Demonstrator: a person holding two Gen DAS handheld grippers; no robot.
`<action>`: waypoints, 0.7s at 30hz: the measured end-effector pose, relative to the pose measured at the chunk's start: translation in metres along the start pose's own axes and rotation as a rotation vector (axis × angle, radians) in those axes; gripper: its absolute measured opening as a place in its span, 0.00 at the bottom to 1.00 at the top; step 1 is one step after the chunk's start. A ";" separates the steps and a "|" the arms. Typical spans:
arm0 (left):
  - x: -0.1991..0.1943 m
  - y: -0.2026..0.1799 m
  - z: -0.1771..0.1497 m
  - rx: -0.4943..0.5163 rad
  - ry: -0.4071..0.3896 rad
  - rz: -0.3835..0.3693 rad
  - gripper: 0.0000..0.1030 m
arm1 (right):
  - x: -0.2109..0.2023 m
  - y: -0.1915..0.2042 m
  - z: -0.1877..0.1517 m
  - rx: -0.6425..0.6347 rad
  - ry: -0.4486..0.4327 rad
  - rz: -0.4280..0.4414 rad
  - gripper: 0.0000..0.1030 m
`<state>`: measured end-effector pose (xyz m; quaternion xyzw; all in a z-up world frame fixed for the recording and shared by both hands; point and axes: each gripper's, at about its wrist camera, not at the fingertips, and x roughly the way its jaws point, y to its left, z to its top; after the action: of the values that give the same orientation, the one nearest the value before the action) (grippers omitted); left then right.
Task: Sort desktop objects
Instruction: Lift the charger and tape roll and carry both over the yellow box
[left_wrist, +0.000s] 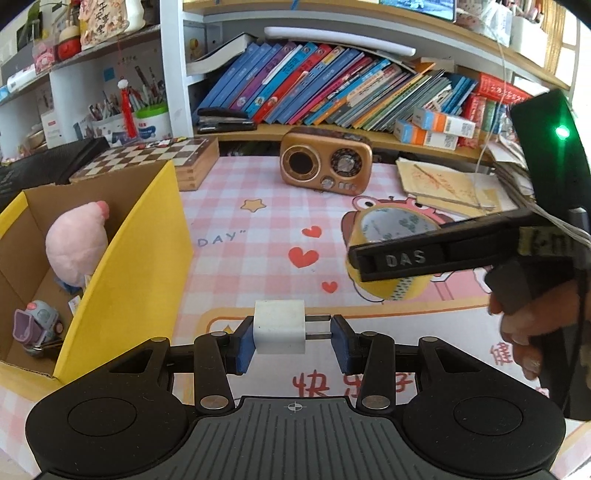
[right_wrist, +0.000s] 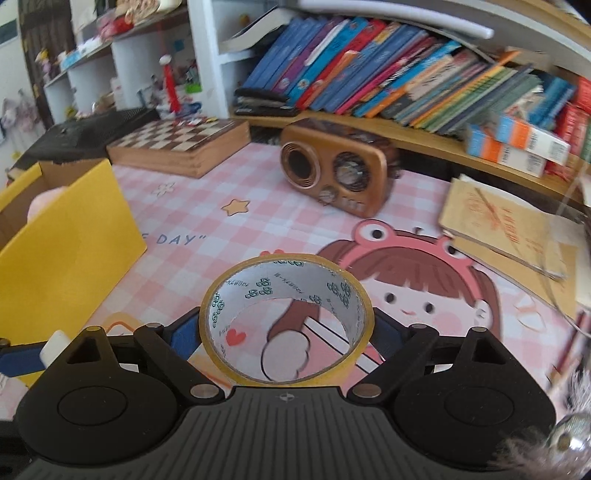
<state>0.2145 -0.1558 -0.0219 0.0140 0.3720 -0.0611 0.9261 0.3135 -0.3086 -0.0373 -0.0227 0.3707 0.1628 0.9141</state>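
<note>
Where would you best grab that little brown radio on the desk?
Grip the radio across its narrow depth, front face to back, coming down from above. It stands upright and is much wider than deep, so jaws would likely span that way; the knobs are probably too small to hold.

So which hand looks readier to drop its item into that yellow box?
Probably the left: its tongs hold the white charger right beside the yellow box; the right tongs with the tape roll are farther away.

A cardboard box (left_wrist: 122, 266) stands on the desk (left_wrist: 236, 206) at the left, with a plush toy (left_wrist: 75, 243) and a small toy robot (left_wrist: 37, 326) inside. Behind it lies a chessboard (left_wrist: 155, 157). A radio (left_wrist: 325, 164) sits further right, before the shelf of books (left_wrist: 325, 88). Notebooks (left_wrist: 443, 184) lie right of the radio.
</note>
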 end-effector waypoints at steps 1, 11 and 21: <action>-0.002 0.000 0.000 0.001 -0.007 -0.005 0.40 | -0.005 0.000 -0.002 0.005 -0.005 -0.008 0.88; -0.041 0.009 -0.004 -0.001 -0.095 -0.062 0.40 | -0.067 0.011 -0.028 0.106 -0.053 -0.091 0.88; -0.085 0.037 -0.024 -0.011 -0.140 -0.081 0.40 | -0.124 0.051 -0.054 0.145 -0.114 -0.114 0.88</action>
<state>0.1420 -0.1086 0.0191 -0.0106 0.3070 -0.0973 0.9467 0.1780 -0.3041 0.0127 0.0318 0.3272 0.0842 0.9407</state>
